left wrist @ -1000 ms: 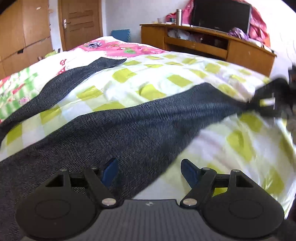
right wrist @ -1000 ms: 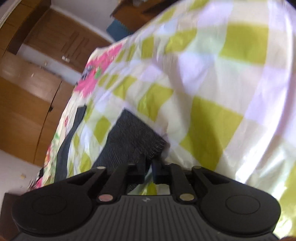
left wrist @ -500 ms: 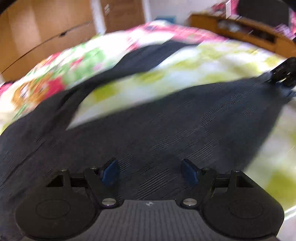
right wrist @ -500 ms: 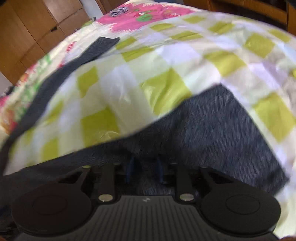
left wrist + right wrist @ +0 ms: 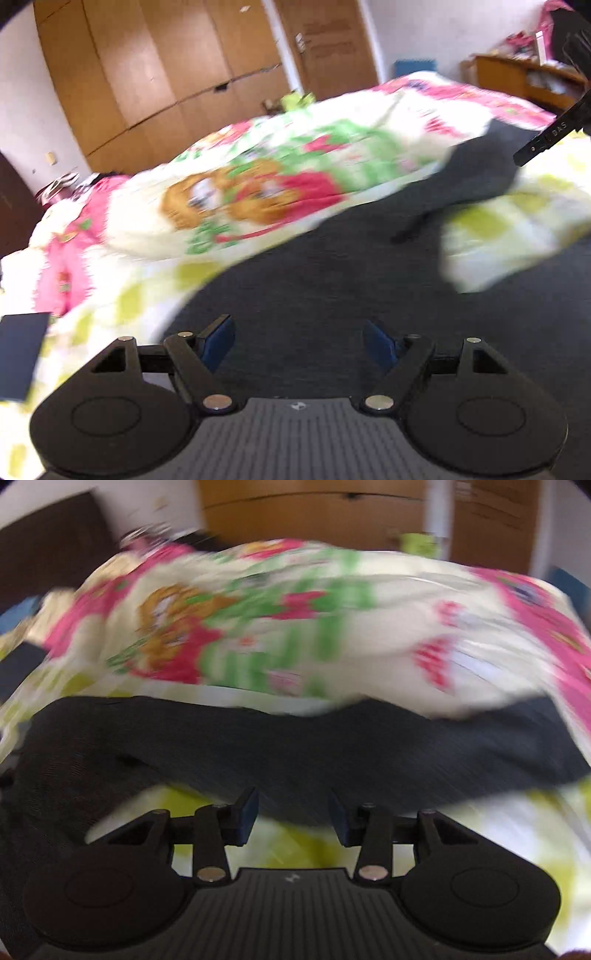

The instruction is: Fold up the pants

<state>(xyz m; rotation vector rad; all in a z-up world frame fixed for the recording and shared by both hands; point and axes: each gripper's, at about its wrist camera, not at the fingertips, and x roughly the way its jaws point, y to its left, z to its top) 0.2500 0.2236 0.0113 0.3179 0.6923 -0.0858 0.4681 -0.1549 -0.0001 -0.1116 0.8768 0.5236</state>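
Right gripper (image 5: 293,812), frame bottom: jaws just been opening, nothing btwn them, so it's let go of the pants (image 5: 295,753), laid mid-frame across the bed (image 5: 369,635), prob. leg over leg. Left gripper (image 5: 299,343) spread wide, empty, above the cloth.

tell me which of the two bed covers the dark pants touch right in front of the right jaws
The yellow-green checked cover; the pants lie over it by the open right gripper, while the pink floral cover lies beyond them.
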